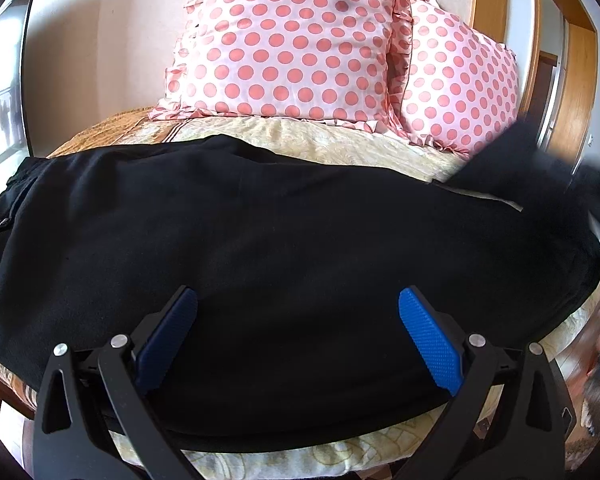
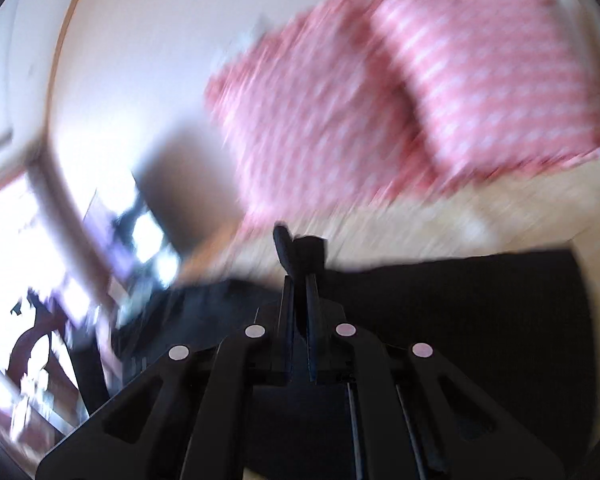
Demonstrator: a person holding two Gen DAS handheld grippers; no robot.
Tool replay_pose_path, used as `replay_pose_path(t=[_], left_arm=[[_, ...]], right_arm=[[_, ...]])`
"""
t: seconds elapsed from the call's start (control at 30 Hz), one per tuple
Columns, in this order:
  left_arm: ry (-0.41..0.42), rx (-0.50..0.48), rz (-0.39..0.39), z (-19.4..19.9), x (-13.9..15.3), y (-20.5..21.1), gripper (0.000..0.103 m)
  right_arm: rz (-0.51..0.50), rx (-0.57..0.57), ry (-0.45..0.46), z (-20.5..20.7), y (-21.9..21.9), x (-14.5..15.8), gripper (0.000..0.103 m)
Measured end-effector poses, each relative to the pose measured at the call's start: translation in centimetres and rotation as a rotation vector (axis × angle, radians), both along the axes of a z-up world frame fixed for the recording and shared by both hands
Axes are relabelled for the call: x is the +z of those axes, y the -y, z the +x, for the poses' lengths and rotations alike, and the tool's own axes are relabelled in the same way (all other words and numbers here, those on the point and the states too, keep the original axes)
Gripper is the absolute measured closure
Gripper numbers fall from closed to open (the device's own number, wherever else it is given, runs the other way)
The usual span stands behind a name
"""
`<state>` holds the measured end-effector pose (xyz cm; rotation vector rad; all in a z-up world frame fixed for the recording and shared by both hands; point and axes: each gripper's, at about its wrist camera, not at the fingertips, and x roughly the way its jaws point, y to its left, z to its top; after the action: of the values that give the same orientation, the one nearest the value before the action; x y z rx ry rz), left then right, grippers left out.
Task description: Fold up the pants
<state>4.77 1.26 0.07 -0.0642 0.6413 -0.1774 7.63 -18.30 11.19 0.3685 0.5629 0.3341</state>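
Black pants (image 1: 240,240) lie spread lengthwise across the bed, the waistband at the left. My left gripper (image 1: 298,296) hovers over their near edge, its blue pads (image 1: 428,340) wide open with nothing pinched. At the right, one end of the pants (image 1: 512,160) is lifted off the bed and blurred. In the right wrist view my right gripper (image 2: 300,280) is shut on a fold of the black pants (image 2: 460,320), and a tuft of cloth sticks out past its tips. That view is heavily smeared by motion.
Two pink polka-dot pillows (image 1: 288,40) (image 1: 460,80) lean against the wall at the head of the bed. A cream and yellow bedspread (image 1: 320,140) lies under the pants. A window (image 1: 0,100) is at the left, a wooden door frame (image 1: 580,60) at the right.
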Motion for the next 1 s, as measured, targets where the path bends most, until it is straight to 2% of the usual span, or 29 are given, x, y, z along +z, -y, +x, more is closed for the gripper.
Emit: replay_pose_path(t=[0.1, 0.17, 0.27, 0.4, 0.47, 0.53, 0.57, 0.63, 0.7, 0.83, 1.0], left_arm=[[0.003, -0.004, 0.002, -0.1, 0.0, 0.0, 0.002], [0.005, -0.008, 0.003, -0.1, -0.1, 0.0, 0.002], [0.008, -0.009, 0.006, -0.1, -0.1, 0.0, 0.002], [0.013, -0.005, 0.001, -0.1, -0.1, 0.0, 0.002], [0.012, -0.002, -0.023, -0.2, 0.1, -0.2, 0.002], [0.0, -0.007, -0.077, -0.2, 0.4, -0.9, 0.002], [-0.003, -0.011, -0.101, -0.2, 0.6, -1.2, 0.002], [0.004, 0.003, -0.163, -0.5, 1.3, -2.3, 0.002], [0.018, 0.03, -0.194, -0.7, 1.8, -3.3, 0.002], [0.035, 0.097, -0.205, -0.8, 2.6, -5.1, 0.002], [0.063, 0.183, -0.162, -1.2, 3.6, -7.3, 0.002]], right_arm=[[-0.094, 0.066, -0.152, 0.7, -3.4, -4.5, 0.098], [-0.053, 0.066, -0.21, 0.9, -3.1, -6.1, 0.098], [-0.037, 0.065, -0.184, 0.3, -3.1, -5.6, 0.098], [0.006, 0.108, -0.094, -0.2, -3.8, -4.0, 0.098], [-0.029, 0.159, -0.082, -0.5, -4.8, -3.6, 0.098], [-0.076, 0.206, -0.105, -0.7, -6.0, -4.4, 0.098], [-0.058, 0.225, -0.106, -0.8, -6.2, -4.5, 0.098], [-0.032, 0.254, -0.083, -1.2, -6.3, -4.3, 0.098], [-0.053, 0.293, -0.044, -2.0, -7.2, -3.7, 0.098], [-0.142, 0.372, -0.028, -2.9, -10.0, -4.3, 0.098], [-0.194, 0.356, -0.076, -2.8, -11.0, -5.9, 0.096]])
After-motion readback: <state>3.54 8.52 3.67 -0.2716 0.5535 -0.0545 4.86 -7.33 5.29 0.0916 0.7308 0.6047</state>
